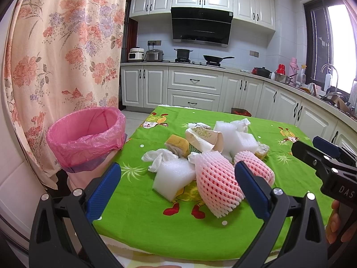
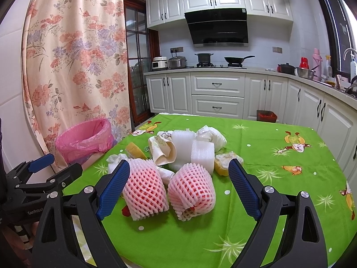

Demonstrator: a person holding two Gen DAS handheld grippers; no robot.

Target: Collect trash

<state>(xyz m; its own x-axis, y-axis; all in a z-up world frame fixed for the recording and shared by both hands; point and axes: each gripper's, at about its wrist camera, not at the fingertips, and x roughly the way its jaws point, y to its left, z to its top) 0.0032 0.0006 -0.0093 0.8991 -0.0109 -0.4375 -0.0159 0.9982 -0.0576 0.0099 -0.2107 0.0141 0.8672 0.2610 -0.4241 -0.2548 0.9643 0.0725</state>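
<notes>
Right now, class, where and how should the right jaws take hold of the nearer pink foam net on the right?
Probably grip the pink foam net across its wide middle, coming from the near table edge. It lies on its side between the open right gripper jaws, and its soft mesh should compress.

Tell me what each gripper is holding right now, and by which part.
Nothing is held. The left gripper and right gripper both have their jaws wide open, short of the trash pile on the table.
</notes>
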